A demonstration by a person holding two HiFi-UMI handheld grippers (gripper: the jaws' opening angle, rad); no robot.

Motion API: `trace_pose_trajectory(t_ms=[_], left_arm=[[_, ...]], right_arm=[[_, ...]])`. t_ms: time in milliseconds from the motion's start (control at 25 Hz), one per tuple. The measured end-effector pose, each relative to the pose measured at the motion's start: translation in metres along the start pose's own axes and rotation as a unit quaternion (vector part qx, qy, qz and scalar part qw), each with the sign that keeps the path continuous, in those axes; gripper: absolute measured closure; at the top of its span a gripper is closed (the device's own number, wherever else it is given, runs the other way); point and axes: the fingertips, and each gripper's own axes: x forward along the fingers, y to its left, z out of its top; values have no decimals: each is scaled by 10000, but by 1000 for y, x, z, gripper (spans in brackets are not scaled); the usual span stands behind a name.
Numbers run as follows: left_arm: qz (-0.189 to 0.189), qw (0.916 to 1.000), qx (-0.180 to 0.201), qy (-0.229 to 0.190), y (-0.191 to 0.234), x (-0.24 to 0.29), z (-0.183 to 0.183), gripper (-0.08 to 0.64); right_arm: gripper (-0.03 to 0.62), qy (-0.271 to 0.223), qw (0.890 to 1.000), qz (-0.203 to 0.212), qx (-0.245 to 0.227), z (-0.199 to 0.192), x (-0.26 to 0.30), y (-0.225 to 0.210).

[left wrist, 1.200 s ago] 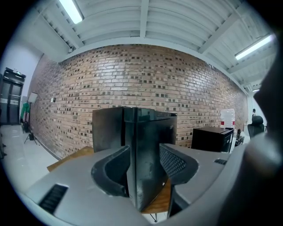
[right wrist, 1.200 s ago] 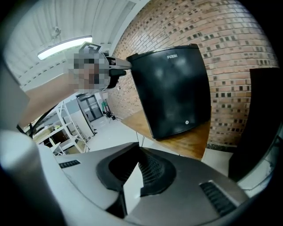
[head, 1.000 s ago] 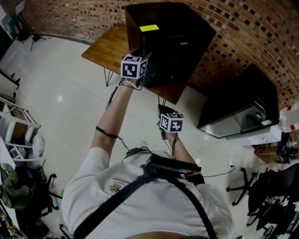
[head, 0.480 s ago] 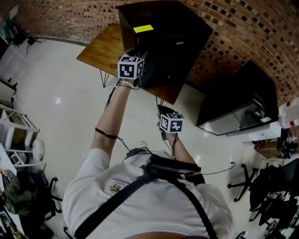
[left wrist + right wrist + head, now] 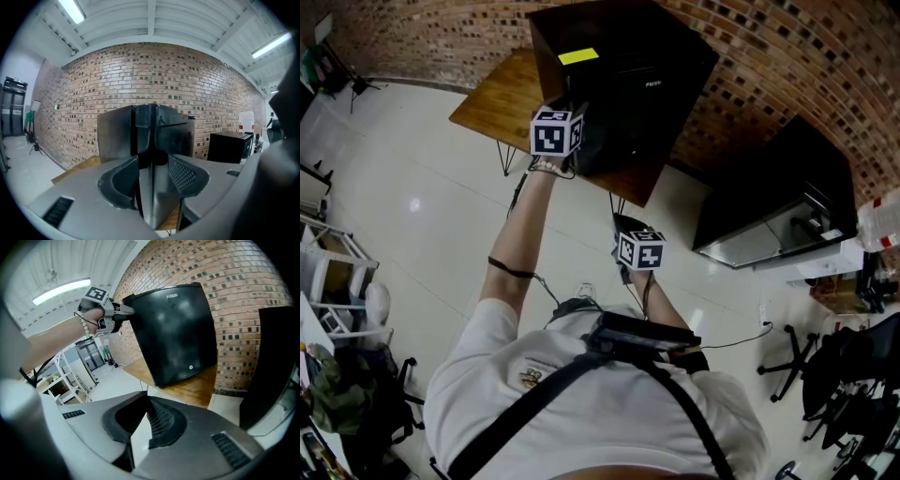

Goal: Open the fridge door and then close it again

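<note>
left fingers (image 5: 117, 187), dark rubbery pads with a ribbed face, clamp the glossy edge of the fridge door (image 5: 157, 187), having just closed further on it. the fridge (image 5: 628, 84), a shiny black box with a yellow label (image 5: 578, 56) on top, stands on a wooden desk (image 5: 502, 98) by the far brick wall (image 5: 750, 56). right fingers (image 5: 161, 420) are pressed together on nothing, nearer and lower, well apart from the fridge.

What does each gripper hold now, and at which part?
The left gripper, its jaws just closing further, clamps the fridge door by its vertical edge. The right gripper is shut and empty.
</note>
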Motion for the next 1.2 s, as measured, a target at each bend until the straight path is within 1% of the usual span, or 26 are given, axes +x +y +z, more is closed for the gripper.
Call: trace_pose_trajectory(t_ms=[160, 360, 520, 880, 1000, 1200], left_arm=[[-31, 9997, 243, -13, -24, -16, -3, 370], [-91, 9995, 302, 97, -53, -38, -11, 387], [-248, 9990, 341, 146, -82, -60, -19, 407], [-748, 9966, 315, 126, -186, -104, -33, 439], [-900, 9952, 345, 163, -222, -110, -35, 443], [-1239, 9917, 274, 200, -280, -114, -38, 449]], right_arm=[[580, 1, 10000, 16, 21, -4, -5, -2], [580, 26, 9999, 144, -53, -15, -15, 14], [580, 7, 9998, 186, -107, -25, -36, 19], [580, -45, 9999, 88, -118, -64, -112, 13], [580, -95, 9999, 10, -85, -75, -140, 2], [580, -209, 9996, -179, 19, -89, -183, -23]])
